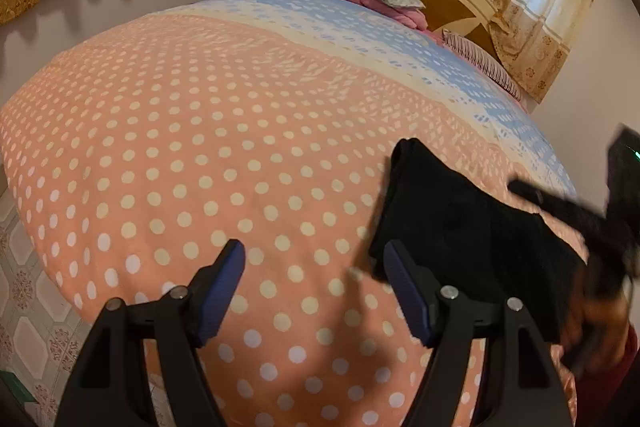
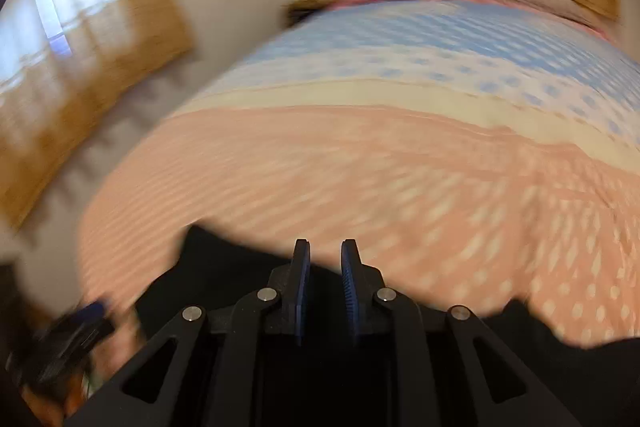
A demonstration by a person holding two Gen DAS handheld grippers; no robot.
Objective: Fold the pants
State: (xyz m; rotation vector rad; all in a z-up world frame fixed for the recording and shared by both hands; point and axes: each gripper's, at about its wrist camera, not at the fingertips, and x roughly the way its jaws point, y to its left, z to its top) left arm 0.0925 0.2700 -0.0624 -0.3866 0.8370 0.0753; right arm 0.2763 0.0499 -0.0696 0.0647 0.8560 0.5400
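Just right of the left gripper (image 1: 314,291), whose jaws are standing wide and empty, the black pants (image 1: 460,227) are lying on the bedspread (image 1: 180,147), stretching rightward to the nearer right gripper (image 2: 325,259), narrowed, nothing visibly pinched.

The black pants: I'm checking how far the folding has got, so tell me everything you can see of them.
The black pants look like soft, matte dark cloth, gathered into a compact, layered bundle rather than spread flat. They lie on the dotted pink bedspread, at the near right part of the bed. In the left wrist view, the left gripper's right finger overlaps their near edge; contact is unclear. The right gripper sits over them, jaws nearly together, nothing visibly pinched between them. Details are lost to blur.
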